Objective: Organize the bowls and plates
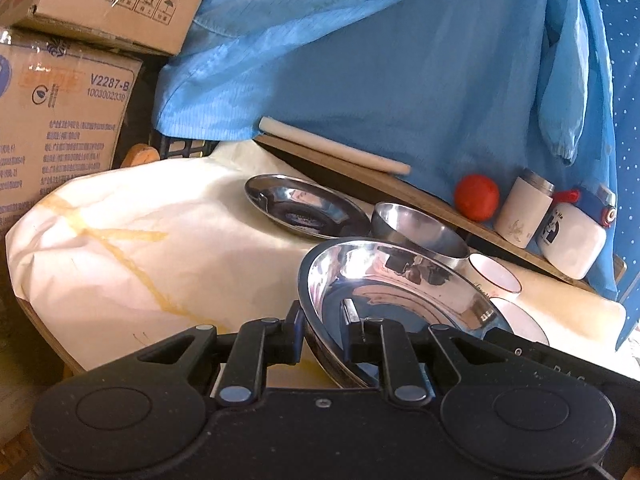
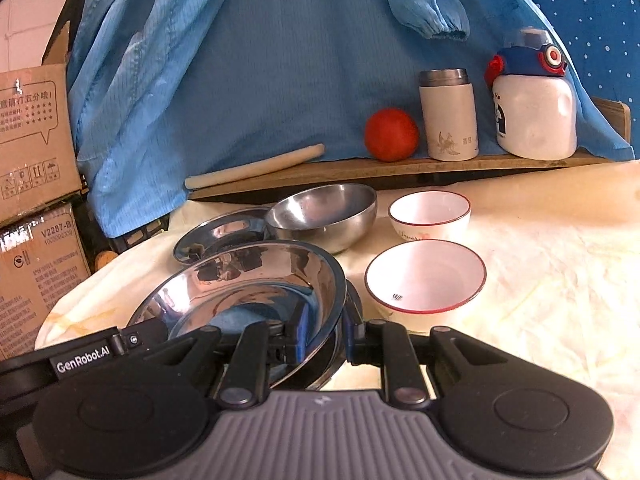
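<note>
A shiny steel plate point(image 1: 400, 292) point(image 2: 248, 280) is held between both grippers, close in front of the cameras and tilted. My left gripper point(image 1: 324, 320) is shut on its left rim. My right gripper point(image 2: 326, 320) is shut on its right rim. Behind it on the cream cloth lie a second steel plate point(image 1: 304, 208) point(image 2: 220, 232) and a steel bowl point(image 1: 420, 232) point(image 2: 324, 216). Two white bowls with red rims stand to the right, one near point(image 2: 426, 276) and one farther back point(image 2: 430, 212).
A low wooden shelf point(image 2: 320, 168) at the back carries a red ball point(image 2: 391, 134), a white flask point(image 2: 448, 116), a white bottle point(image 2: 534, 116) and a pale stick point(image 2: 256, 166). Blue garments point(image 2: 280, 60) hang behind. Cardboard boxes point(image 1: 60, 120) are stacked at the left.
</note>
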{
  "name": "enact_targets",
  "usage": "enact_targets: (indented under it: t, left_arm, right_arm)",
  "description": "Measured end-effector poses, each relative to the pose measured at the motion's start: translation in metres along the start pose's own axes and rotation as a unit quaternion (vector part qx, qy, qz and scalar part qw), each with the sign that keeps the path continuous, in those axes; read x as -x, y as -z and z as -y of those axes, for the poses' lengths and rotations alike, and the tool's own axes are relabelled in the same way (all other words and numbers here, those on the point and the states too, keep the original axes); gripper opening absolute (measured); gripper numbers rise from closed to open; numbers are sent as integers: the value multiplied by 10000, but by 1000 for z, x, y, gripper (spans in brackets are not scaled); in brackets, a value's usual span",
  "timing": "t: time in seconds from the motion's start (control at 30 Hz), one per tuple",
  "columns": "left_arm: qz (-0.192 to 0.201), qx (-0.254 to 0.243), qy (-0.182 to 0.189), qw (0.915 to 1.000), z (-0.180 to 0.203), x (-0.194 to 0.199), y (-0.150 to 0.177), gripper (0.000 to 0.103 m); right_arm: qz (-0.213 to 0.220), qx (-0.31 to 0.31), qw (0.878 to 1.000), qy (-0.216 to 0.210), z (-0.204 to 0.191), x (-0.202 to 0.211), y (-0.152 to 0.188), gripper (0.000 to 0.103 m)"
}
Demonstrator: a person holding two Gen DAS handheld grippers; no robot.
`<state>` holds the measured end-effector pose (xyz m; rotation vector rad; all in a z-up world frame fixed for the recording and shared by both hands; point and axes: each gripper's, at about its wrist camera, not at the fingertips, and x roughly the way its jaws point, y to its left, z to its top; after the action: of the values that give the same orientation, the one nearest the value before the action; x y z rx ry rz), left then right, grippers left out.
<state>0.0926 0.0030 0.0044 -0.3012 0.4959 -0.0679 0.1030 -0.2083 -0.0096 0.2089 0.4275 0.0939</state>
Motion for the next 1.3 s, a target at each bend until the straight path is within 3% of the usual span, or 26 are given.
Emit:
enact_targets:
  t: [0.33, 0.67, 0.87, 1.07, 1.2, 1.3]
  left_arm:
    - [30, -165, -108, 9998, 3, -5, 1, 19]
    - [-74, -357, -101, 9993, 7, -10, 2, 25]
    - [-149, -228, -37, 9996, 2, -13, 3, 25]
    - [23, -61, -101, 9999, -5, -8, 0, 37]
    - [223, 73, -201, 9995, -13, -4, -9, 64]
    - [378, 90, -322, 9987, -20, -4, -16, 73]
  right_arm:
    - [-23, 154, 9999, 52, -3, -7, 4, 23]
    - [37, 480, 9986, 236, -10, -8, 7, 35]
    - [30, 558, 9981, 275, -10, -10, 9, 41]
    - [154, 630, 9977, 179, -11, -4, 11, 74]
    - [292, 538, 9981, -11, -10, 2, 7, 93]
    - [393, 491, 9980, -67, -11, 4, 4, 101]
